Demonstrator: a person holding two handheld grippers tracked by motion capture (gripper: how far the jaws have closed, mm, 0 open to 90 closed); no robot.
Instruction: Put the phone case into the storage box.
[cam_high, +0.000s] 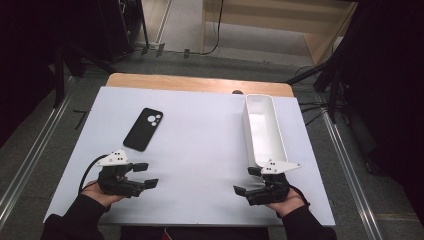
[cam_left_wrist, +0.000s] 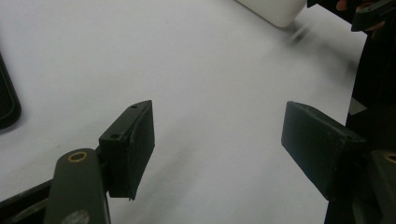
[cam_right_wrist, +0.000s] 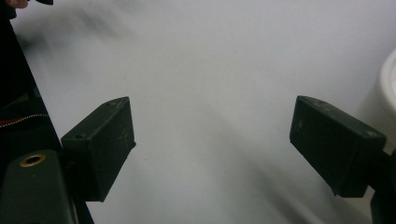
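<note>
1. White sheeting covers the tabletop (cam_high: 200, 150), with a strip of bare wood showing along its far edge.
2. The left gripper (cam_high: 144, 175) is held low near the front left of the tabletop, its fingers (cam_left_wrist: 128, 149) pointing toward the middle; they stand well apart with nothing between them but bare white surface.
3. The right gripper (cam_high: 247, 181) is held low near the front right, its fingers (cam_right_wrist: 100, 147) pointing toward the middle and facing the left pair; they too stand wide apart with nothing between them.
4. The black phone case (cam_high: 143, 129), camera cut-outs at its far end, lies flat on the tabletop beyond the left fingers and slightly to their outer side, near them but not touching.
5. In the left gripper view, a dark rounded edge of the phone case (cam_left_wrist: 7, 105) sits at the left margin, apart from the nearer finger.
6. The long white tray (cam_high: 280, 145) lies beyond the right fingers, its near end just beside the right gripper's grey plate.
7. In the right gripper view, the tray's rounded corner (cam_right_wrist: 387, 93) shows just outside the right-hand finger.
</note>
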